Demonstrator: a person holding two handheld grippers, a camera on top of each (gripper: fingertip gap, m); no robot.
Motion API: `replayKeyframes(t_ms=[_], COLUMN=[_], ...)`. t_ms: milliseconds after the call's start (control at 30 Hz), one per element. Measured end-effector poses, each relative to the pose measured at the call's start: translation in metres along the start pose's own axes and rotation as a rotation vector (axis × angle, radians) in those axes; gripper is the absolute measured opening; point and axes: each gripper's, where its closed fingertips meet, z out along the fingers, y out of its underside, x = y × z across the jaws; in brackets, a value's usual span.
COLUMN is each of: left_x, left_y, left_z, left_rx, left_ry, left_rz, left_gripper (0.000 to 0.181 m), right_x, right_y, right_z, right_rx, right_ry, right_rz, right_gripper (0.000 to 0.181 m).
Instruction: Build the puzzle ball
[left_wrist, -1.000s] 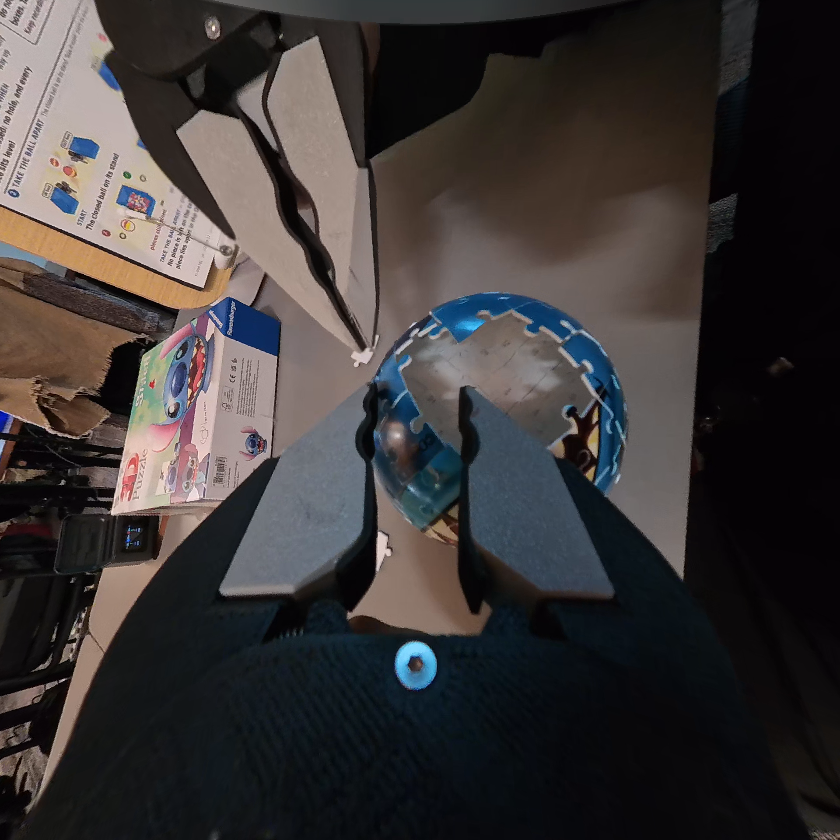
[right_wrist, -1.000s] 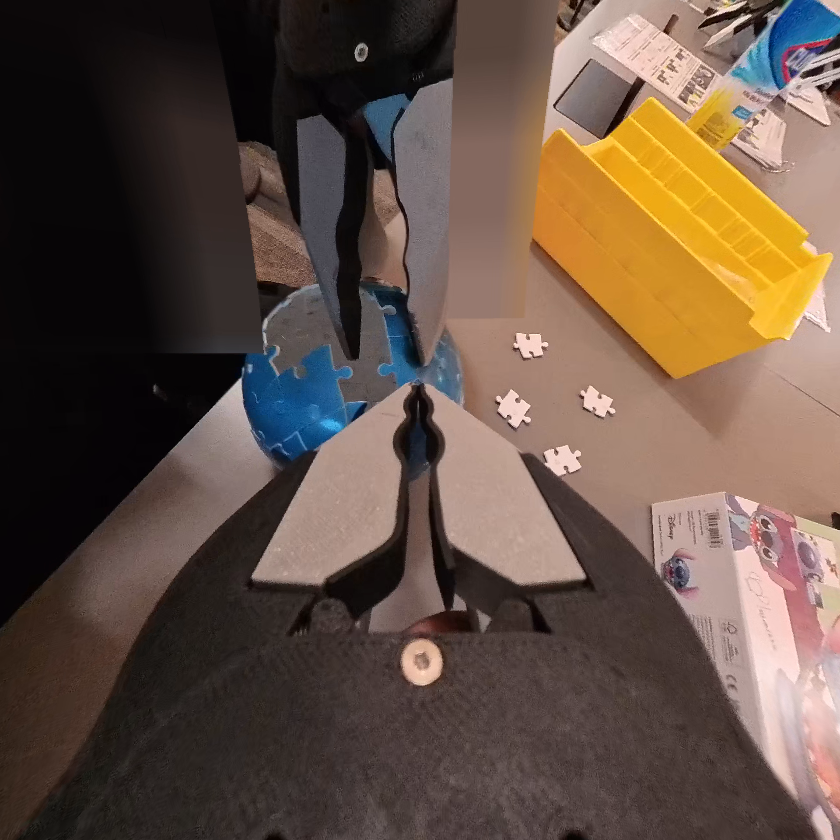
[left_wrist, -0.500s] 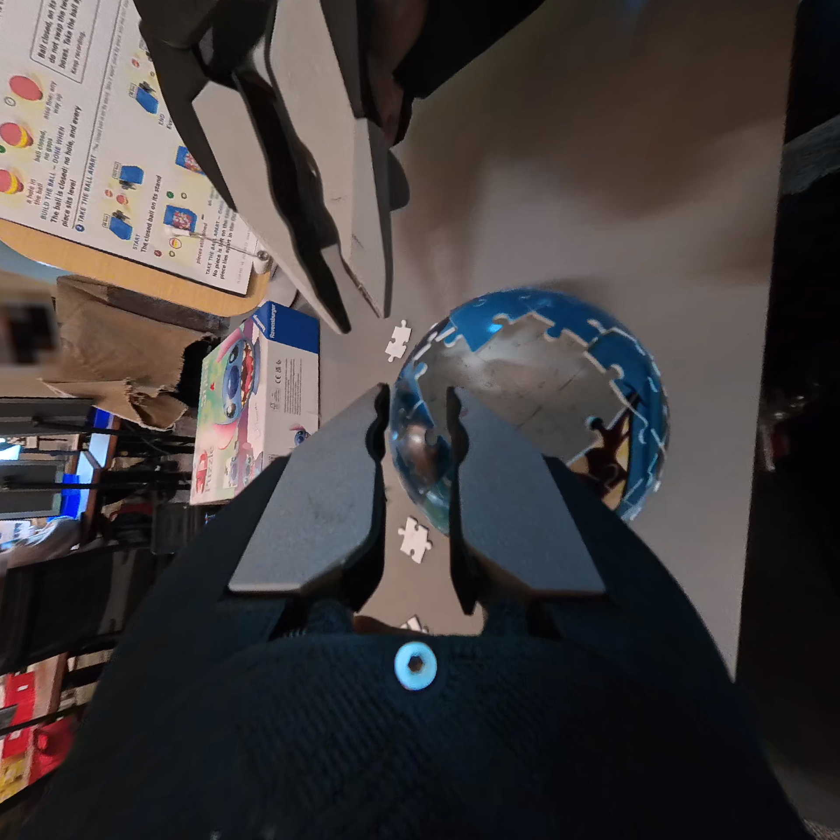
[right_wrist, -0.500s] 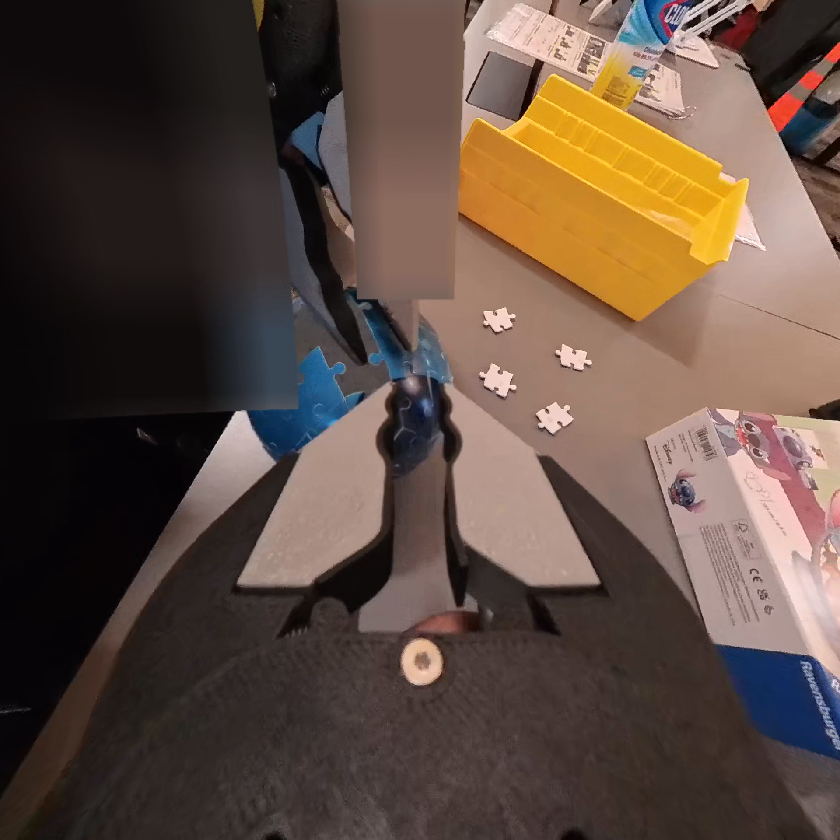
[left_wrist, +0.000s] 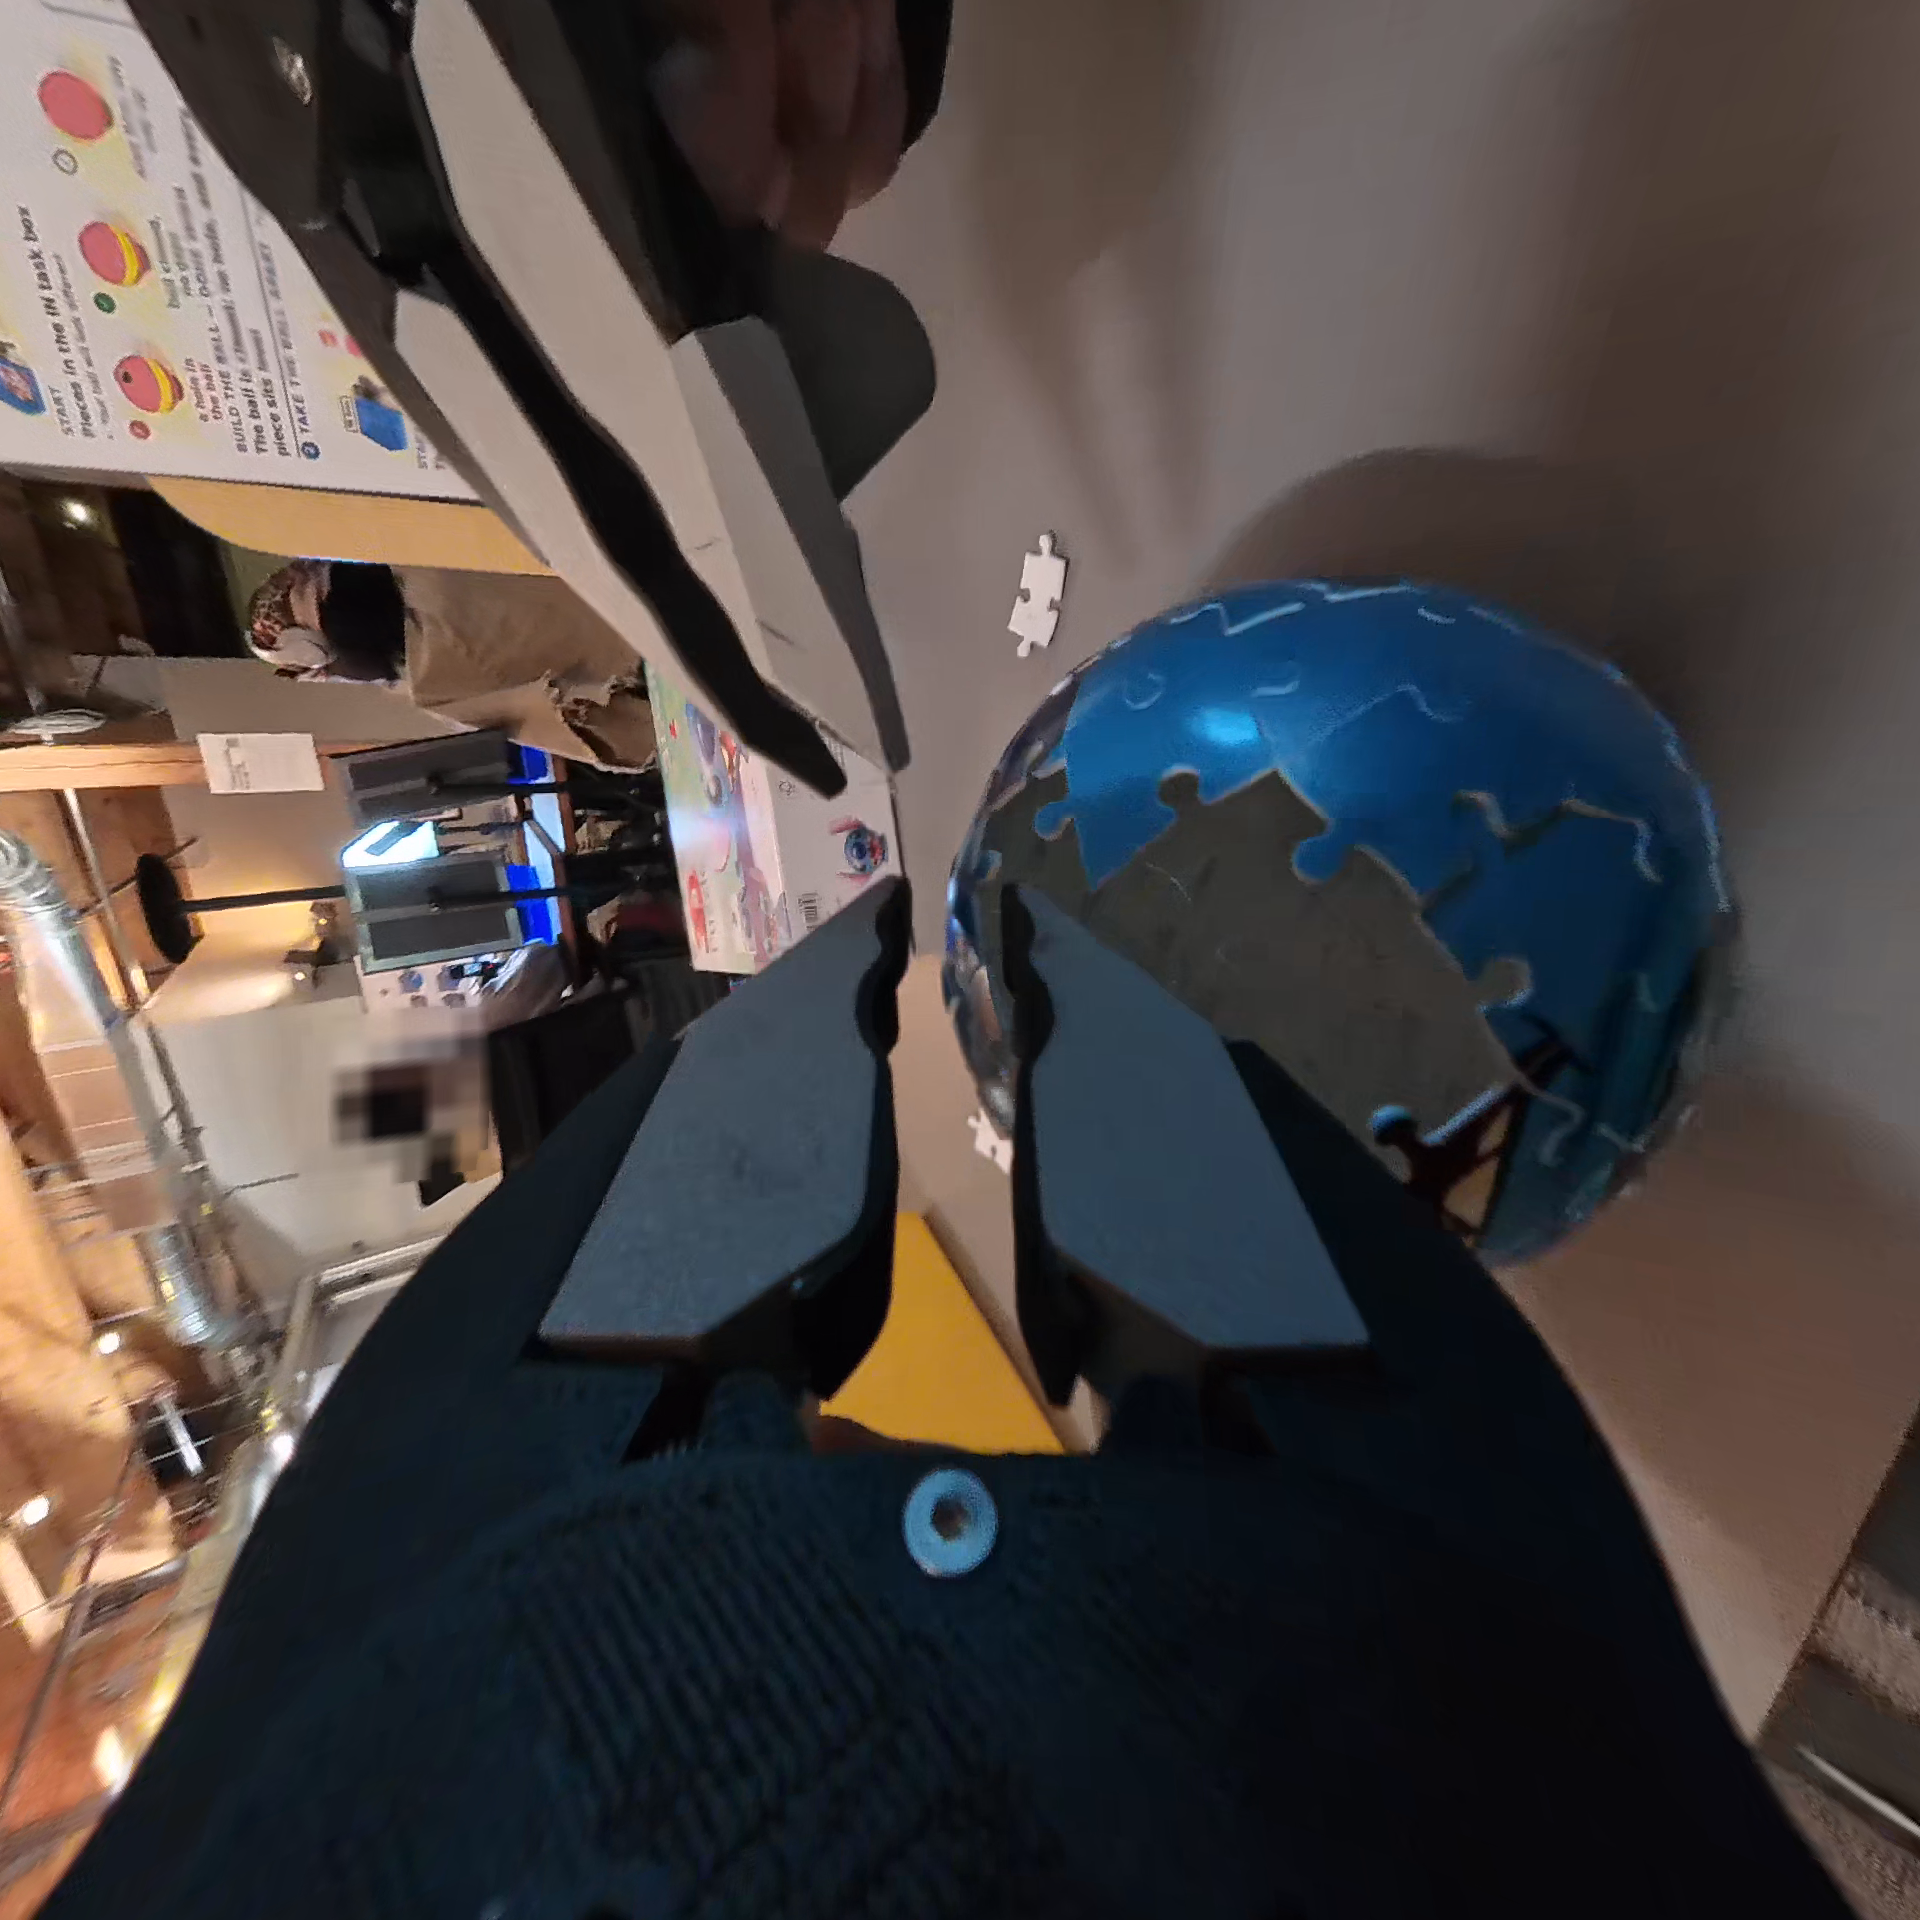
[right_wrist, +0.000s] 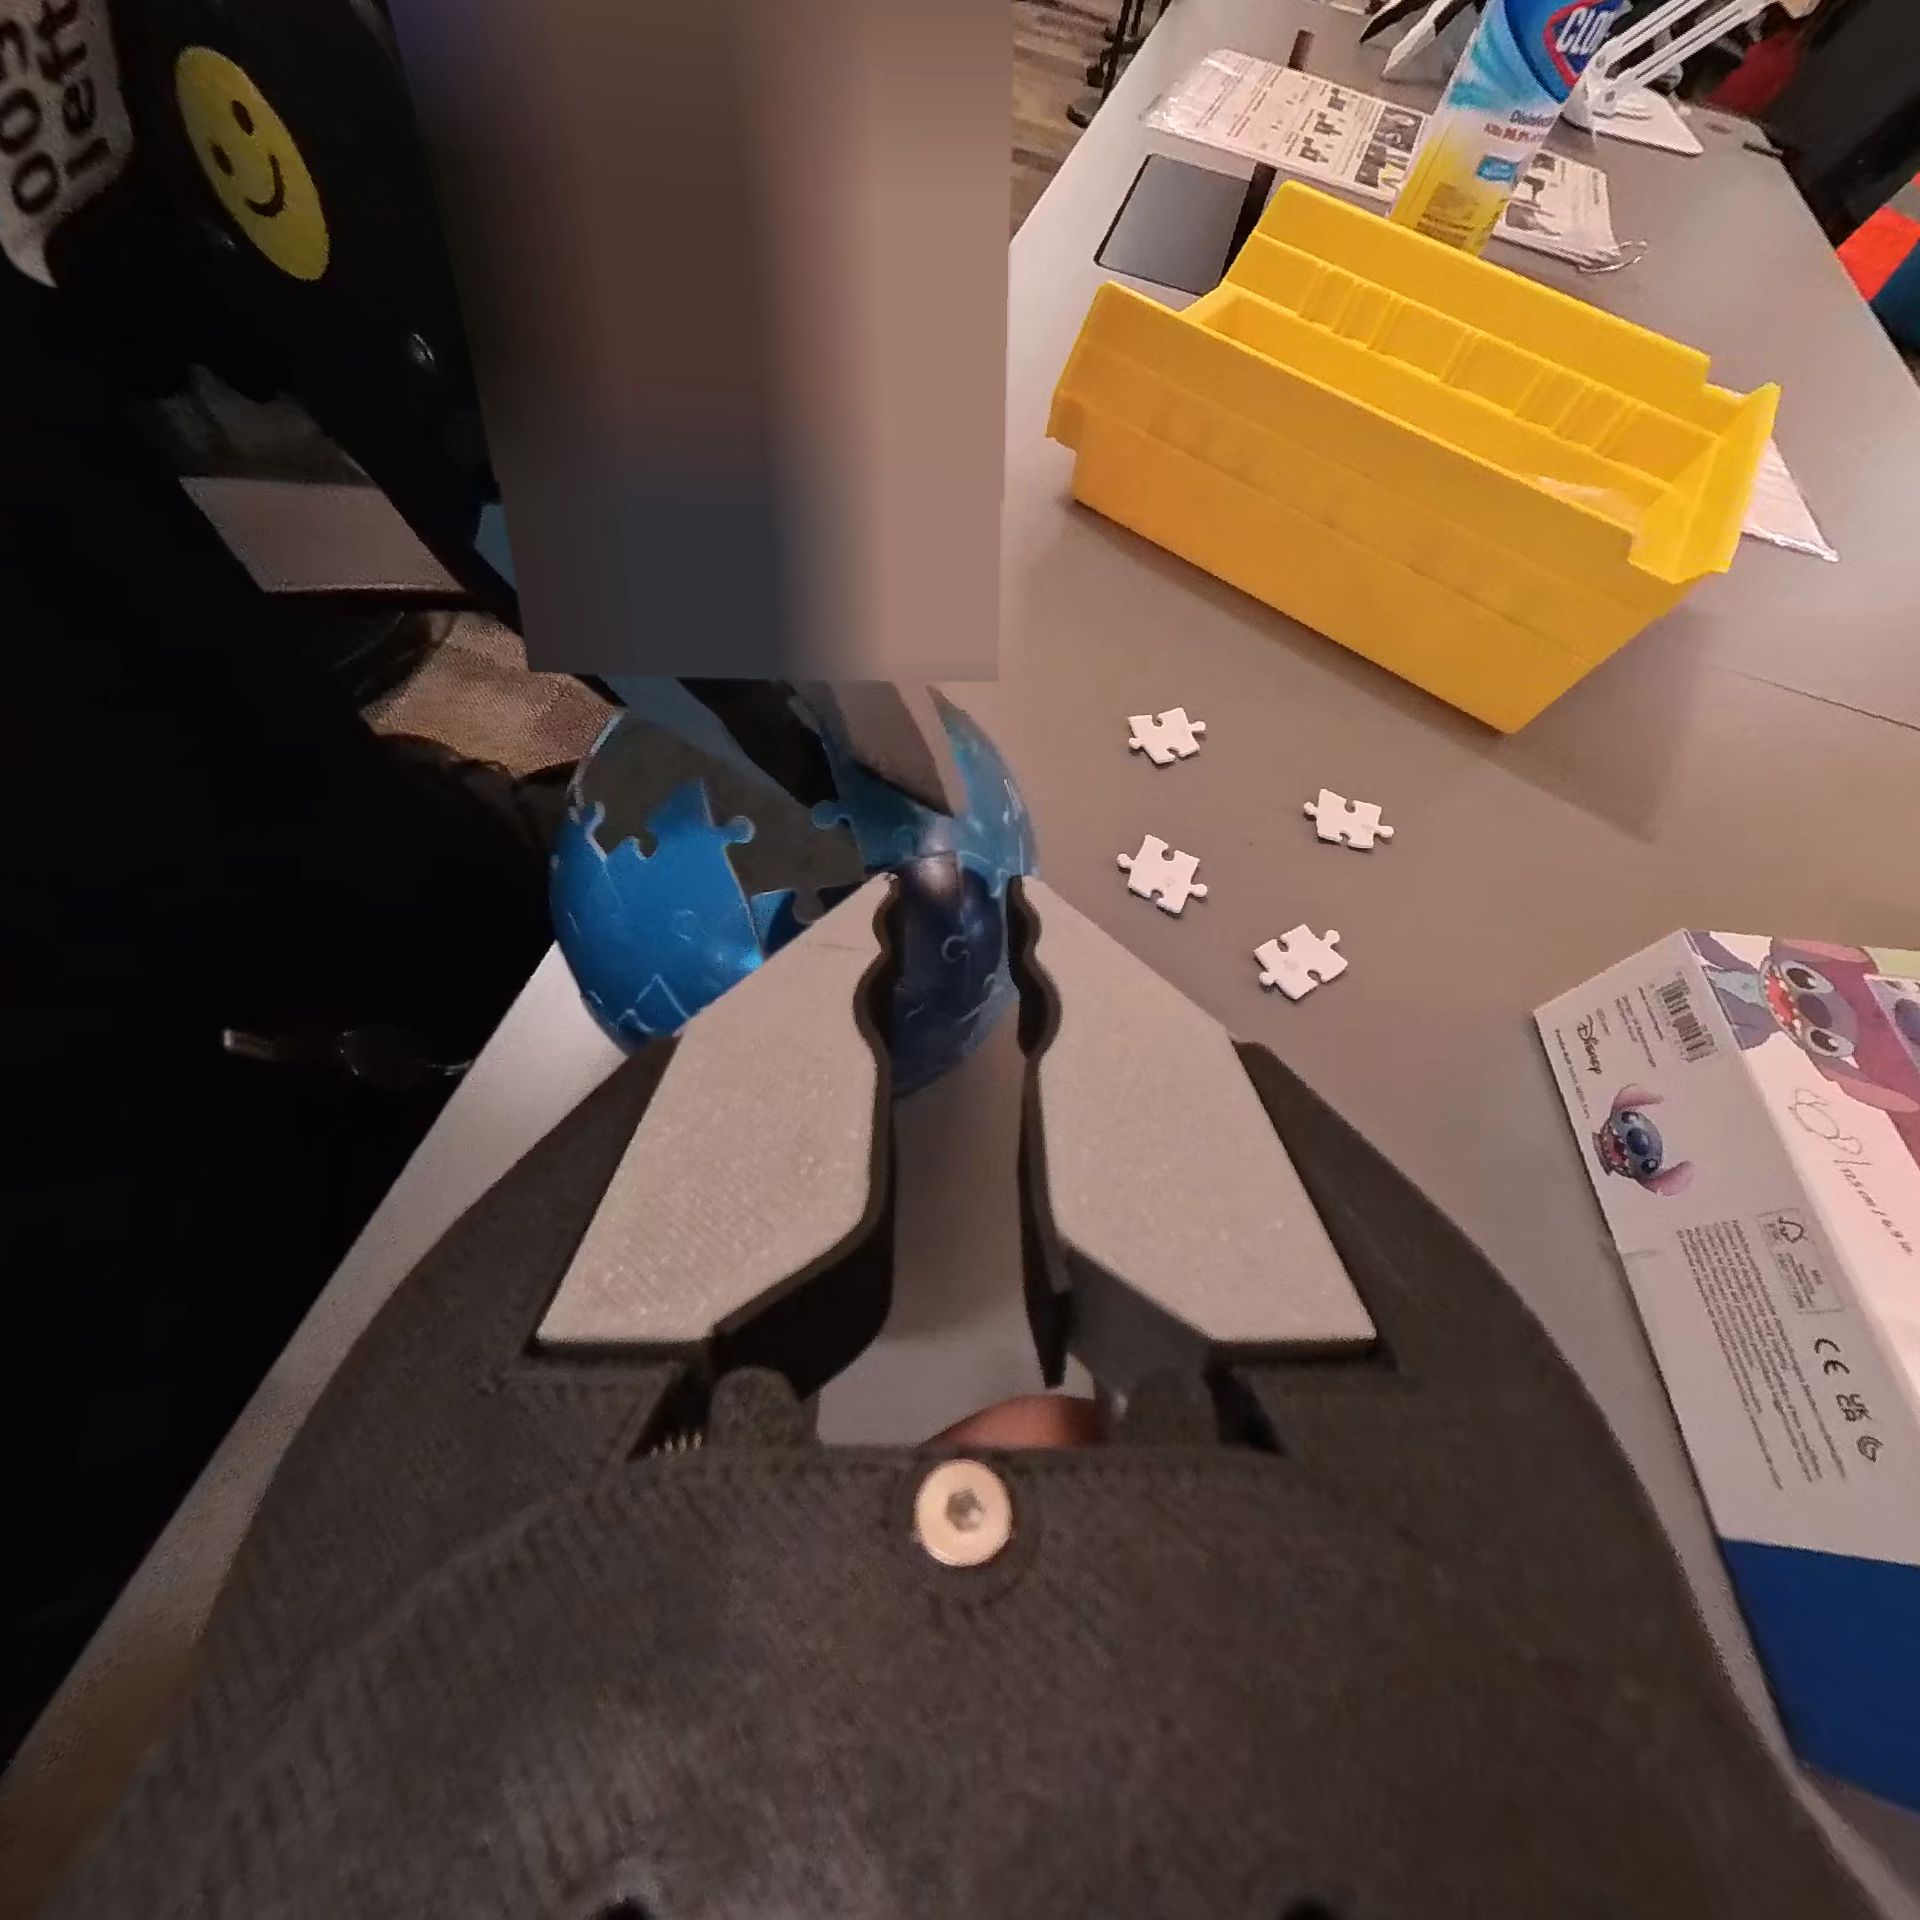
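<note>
Ball (left_wrist: 1382, 831), blue, sits unfinished on the table (right_wrist: 1351, 935), hole facing up. Both claws, left (left_wrist: 956, 925) and right (right_wrist: 951, 904), are released, empty. Pinch one loose piece (right_wrist: 1162, 871) at 3 o'clock by its edge.

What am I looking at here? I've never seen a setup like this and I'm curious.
There is no robot. A person holds a hand-held gripper in each hand, each with a camera looking along its two fingers. One picture comes from the left hand-held gripper, the other from the right hand-held gripper. On the grey table lie a half-built blue puzzle ball, loose white pieces, a yellow bin and the puzzle box. The right one is open and empty. The left one's fingers straddle the ball's edge; whether they pinch it is unclear.
</note>
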Motion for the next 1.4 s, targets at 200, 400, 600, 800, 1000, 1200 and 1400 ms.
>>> replayKeyframes(t_ms=[200, 400, 600, 800, 1000, 1200, 1400], left_x=[-0.002, -0.004, -0.003, -0.001, 0.0, 0.001, 0.001], left_y=[0.002, -0.004, -0.003, -0.005, -0.005, -0.008, -0.009], left_z=[0.002, 0.004, 0.003, 0.002, 0.003, 0.002, 0.002], left_rx=[-0.085, -0.074, -0.076, -0.094, -0.109, -0.094, -0.082], left_ry=[-0.084, -0.237, -0.254, -0.257, -0.249, -0.263, -0.286], left_rz=[0.113, 0.316, 0.411, 0.462, 0.516, 0.548, 0.571], left_gripper=[0.007, 0.004, 0.002, 0.004, 0.004, 0.001, 0.001], right_x=[0.003, 0.004, 0.001, -0.007, -0.012, -0.015, -0.011], right_y=[0.022, 0.027, 0.026, 0.018, 0.012, 0.01, 0.012], right_z=[0.013, 0.012, 0.013, 0.011, 0.012, 0.012, 0.012], right_rx=[-0.008, 0.043, 0.067, 0.091, 0.103, 0.105, 0.105], right_ry=[-0.088, -0.138, -0.184, -0.195, -0.188, -0.191, -0.185], right_rz=[0.06, 0.078, 0.114, 0.092, 0.068, 0.054, 0.068], right_gripper=[0.015, 0.015, 0.014, 0.015, 0.014, 0.016, 0.017])
